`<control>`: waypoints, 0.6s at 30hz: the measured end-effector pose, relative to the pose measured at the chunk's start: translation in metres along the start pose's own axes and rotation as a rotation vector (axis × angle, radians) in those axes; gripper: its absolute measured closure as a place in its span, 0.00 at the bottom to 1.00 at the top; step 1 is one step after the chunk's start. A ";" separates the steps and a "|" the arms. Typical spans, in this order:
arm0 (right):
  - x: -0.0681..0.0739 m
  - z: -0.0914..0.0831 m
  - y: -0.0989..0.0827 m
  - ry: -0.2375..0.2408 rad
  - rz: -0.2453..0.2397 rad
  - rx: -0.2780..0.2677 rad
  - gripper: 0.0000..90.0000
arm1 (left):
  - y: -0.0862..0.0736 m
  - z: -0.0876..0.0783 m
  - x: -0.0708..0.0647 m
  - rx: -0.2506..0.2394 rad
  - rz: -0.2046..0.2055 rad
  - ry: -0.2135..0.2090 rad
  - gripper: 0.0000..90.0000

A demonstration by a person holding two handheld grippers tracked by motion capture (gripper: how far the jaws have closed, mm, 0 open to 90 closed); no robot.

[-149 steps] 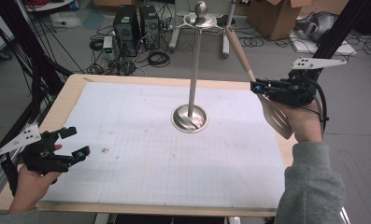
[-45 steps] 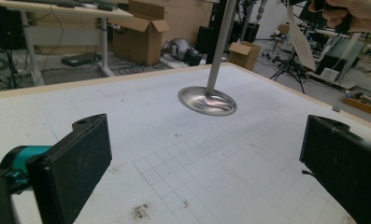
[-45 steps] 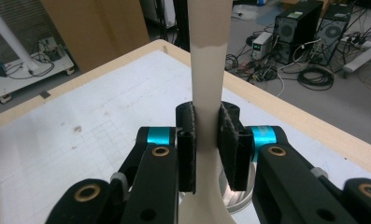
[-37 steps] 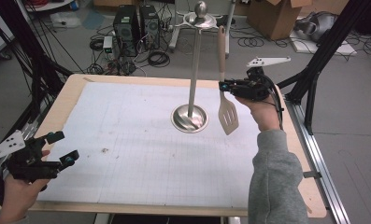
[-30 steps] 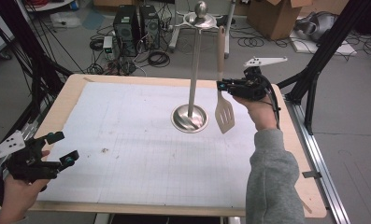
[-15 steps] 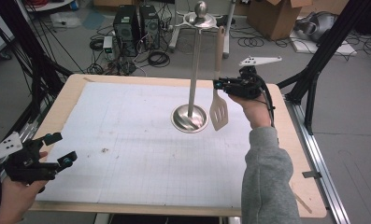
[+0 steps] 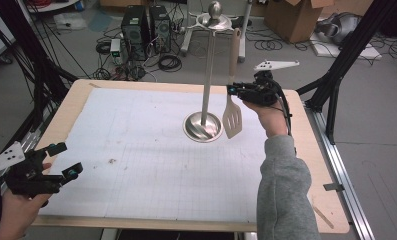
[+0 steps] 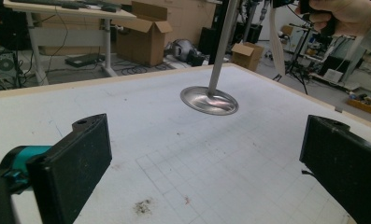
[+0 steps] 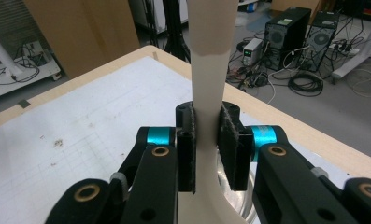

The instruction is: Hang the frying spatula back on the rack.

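A metal stand (image 7: 202,127) with a round base and a tall pole rises from the middle of the white gridded mat (image 7: 146,150). My right gripper (image 7: 232,90) is shut on the neck of a spatula (image 7: 232,119), which hangs upright just right of the pole, its slotted blade above the base's right edge. In the right gripper view the pads press on the pale neck of the spatula (image 9: 206,88). My left gripper (image 7: 56,161) hovers at the table's near left corner, open. In the left gripper view the left gripper (image 8: 211,163) faces the stand (image 8: 209,99) with nothing between its jaws.
The wooden table (image 7: 317,165) ends a little right of my right hand. Black frame posts (image 7: 343,57) stand past the right edge. Computer towers (image 7: 145,25), cables and a cardboard box (image 7: 296,17) lie on the floor behind.
My right gripper has carried the spatula leftward from the table's right side to just beside the pole, turning it from tilted to upright. The left gripper has barely shifted.
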State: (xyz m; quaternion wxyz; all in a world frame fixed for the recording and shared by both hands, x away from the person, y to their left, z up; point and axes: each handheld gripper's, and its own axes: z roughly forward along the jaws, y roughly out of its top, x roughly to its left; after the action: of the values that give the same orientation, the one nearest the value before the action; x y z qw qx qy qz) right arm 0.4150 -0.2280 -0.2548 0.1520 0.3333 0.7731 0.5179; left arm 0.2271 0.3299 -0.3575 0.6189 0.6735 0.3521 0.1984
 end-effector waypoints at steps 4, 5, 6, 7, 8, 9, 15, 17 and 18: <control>0.000 0.001 0.000 -0.011 -0.003 -0.003 0.87 | 0.000 0.000 0.000 0.002 0.001 -0.001 0.03; 0.001 0.002 0.000 -0.014 -0.003 -0.001 0.87 | 0.000 0.000 0.000 0.002 0.001 0.000 0.03; 0.001 0.002 0.000 -0.020 -0.005 -0.003 0.87 | 0.000 0.000 0.000 0.000 -0.001 0.001 0.03; 0.001 0.002 0.000 -0.025 -0.009 -0.005 0.87 | 0.000 0.000 0.000 0.003 0.001 0.001 0.03; 0.001 0.002 0.000 -0.029 -0.010 -0.003 0.87 | 0.000 -0.001 0.000 0.002 0.002 0.001 0.03; 0.001 0.002 0.000 -0.032 -0.012 -0.005 0.87 | 0.000 -0.001 0.000 0.003 0.002 0.003 0.03; 0.001 0.003 0.000 -0.042 -0.014 -0.011 0.87 | -0.001 -0.001 0.000 0.003 0.000 0.003 0.03; 0.001 0.003 -0.001 -0.048 -0.008 -0.012 0.86 | -0.001 -0.001 0.000 0.003 0.002 0.002 0.03; 0.001 0.003 -0.001 -0.047 -0.005 -0.015 0.86 | -0.001 -0.001 0.000 0.004 0.001 0.001 0.03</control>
State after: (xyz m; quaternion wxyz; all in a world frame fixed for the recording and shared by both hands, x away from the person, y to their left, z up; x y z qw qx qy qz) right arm 0.4155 -0.2252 -0.2569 0.1740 0.3423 0.7663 0.5152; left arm 0.2264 0.3302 -0.3582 0.6173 0.6747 0.3524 0.1987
